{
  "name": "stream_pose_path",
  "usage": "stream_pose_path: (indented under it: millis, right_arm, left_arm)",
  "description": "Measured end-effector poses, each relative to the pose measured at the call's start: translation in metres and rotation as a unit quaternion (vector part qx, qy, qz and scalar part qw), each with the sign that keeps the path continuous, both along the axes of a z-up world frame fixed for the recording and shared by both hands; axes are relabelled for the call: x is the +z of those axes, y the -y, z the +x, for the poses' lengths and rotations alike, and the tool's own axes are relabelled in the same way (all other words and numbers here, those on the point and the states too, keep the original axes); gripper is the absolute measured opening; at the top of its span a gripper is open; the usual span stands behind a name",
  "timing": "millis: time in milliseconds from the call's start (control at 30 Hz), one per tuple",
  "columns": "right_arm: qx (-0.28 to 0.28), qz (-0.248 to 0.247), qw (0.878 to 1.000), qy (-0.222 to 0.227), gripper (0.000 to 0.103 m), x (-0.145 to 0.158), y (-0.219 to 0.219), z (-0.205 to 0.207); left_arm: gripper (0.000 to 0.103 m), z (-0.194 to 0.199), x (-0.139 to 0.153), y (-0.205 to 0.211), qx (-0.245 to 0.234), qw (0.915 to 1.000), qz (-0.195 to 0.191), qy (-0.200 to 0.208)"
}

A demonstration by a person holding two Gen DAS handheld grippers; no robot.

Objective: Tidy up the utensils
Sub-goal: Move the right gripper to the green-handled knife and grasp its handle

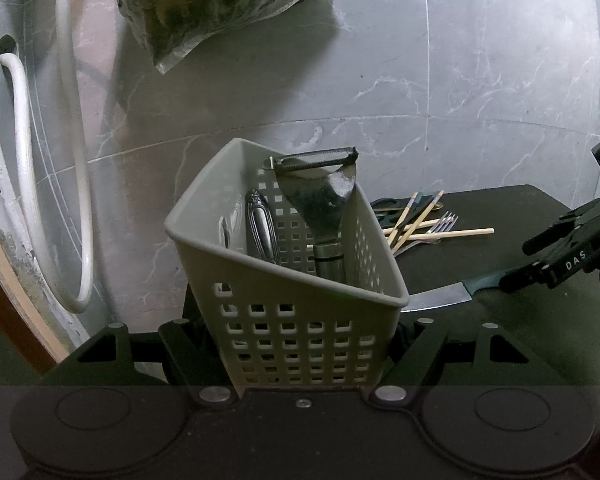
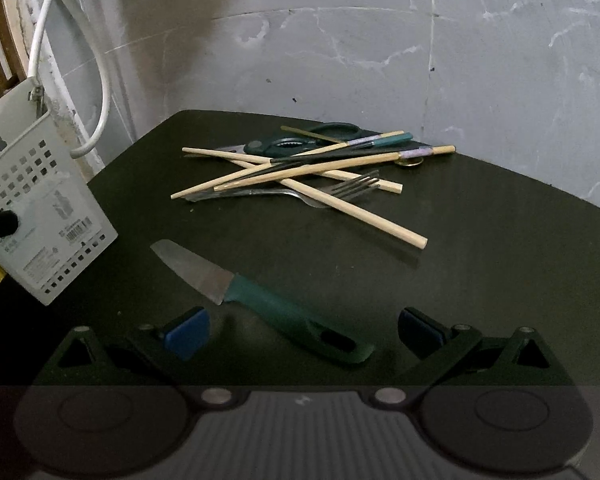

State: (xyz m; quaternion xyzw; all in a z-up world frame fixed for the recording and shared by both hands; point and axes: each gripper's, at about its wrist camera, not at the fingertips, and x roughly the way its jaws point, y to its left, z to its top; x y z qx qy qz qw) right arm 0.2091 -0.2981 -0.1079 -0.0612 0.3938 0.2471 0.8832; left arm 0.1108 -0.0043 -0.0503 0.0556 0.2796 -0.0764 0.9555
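From the left wrist camera, the left gripper [image 1: 300, 356] has its jaws clamped on the lower walls of a pale grey perforated caddy [image 1: 236, 216], which is tilted and fills the middle of the view. Inside it stand a peeler [image 1: 320, 196], blade end up, and a silver ornate handle [image 1: 262, 226] beside it. To the right, past the caddy, the dark counter [image 1: 508, 320] carries a heap of chopsticks [image 1: 452, 233] with a fork [image 1: 444, 222], and a knife blade [image 1: 440, 298] pokes out from behind the caddy's rim. The right gripper [image 1: 560, 260] enters at the right edge, with white letters "DAS" on its body.

From the right wrist camera, the right gripper [image 2: 302, 334] hangs just above the counter [image 2: 500, 260] with its jaws wide apart, blue pads [image 2: 188, 332] showing, and the green-handled knife [image 2: 284, 308] lying between them, untouched. Farther back lie crossed chopsticks [image 2: 300, 176], a fork [image 2: 340, 192] and green scissors [image 2: 324, 140]. The caddy [image 2: 40, 208] sits at the left, its sticker bearing a barcode and print too small to read.
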Motion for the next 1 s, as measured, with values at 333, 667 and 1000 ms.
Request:
stream_pose_path:
  millis: [333, 667, 1000]
  right_arm:
    - [-0.001, 0.031, 0.999, -0.022, 0.102, -0.006, 0.005, -0.001]
    - [-0.122, 0.115, 0.984, -0.061, 0.102, 0.007, 0.022, -0.016]
    - [-0.256, 0.198, 0.936, -0.141, 0.102, -0.008, 0.010, 0.010]
  left_arm:
    - [0.077, 0.000, 0.000, 0.000, 0.000, 1.0000, 0.000, -0.001]
    - [0.077, 0.001, -0.001, 0.000, 0.000, 1.0000, 0.000, -0.001]
    - [0.077, 0.001, -0.001, 0.000, -0.003, 1.0000, 0.002, -0.002]
